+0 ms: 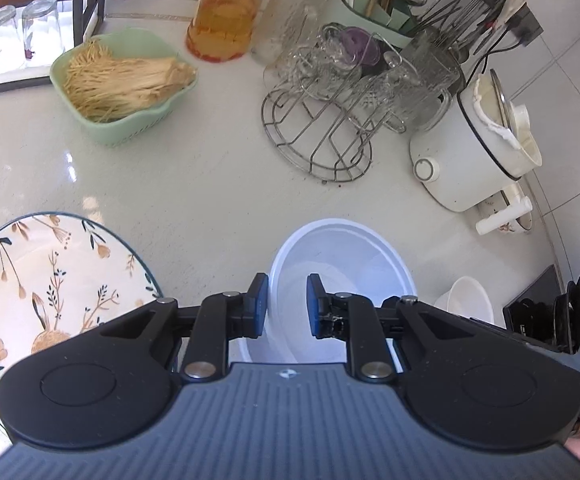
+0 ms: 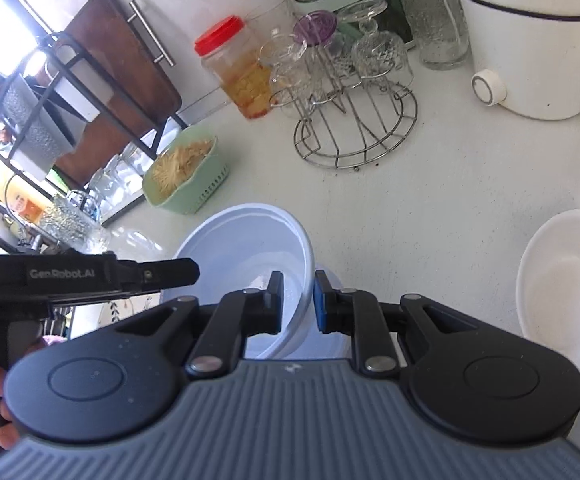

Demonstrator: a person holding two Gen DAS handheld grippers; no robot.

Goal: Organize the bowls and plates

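At six o'clock in the left wrist view, the left gripper (image 1: 286,304) clamps the near left rim of the blue bowl (image 1: 349,252), one pad inside and one outside the wall. The right gripper (image 2: 297,300) pinches the same bowl (image 2: 246,240) at its right rim, again with the wall between the pads, so both tools hold it over the white counter (image 1: 194,184).

At nine o'clock from the left gripper lies the floral plate (image 1: 50,280) (partly hidden under the tool's body). At three o'clock sits a small white bowl (image 1: 469,296); the right wrist view shows it at three o'clock too (image 2: 565,288), apart from the blue bowl.

Farther out, at twelve o'clock, stands a wire rack (image 1: 317,140) hung with glasses. A green basket (image 1: 126,88) sits at eleven, a red-lidded jar (image 1: 226,20) beyond it, and a white cooker (image 1: 473,148) at two.
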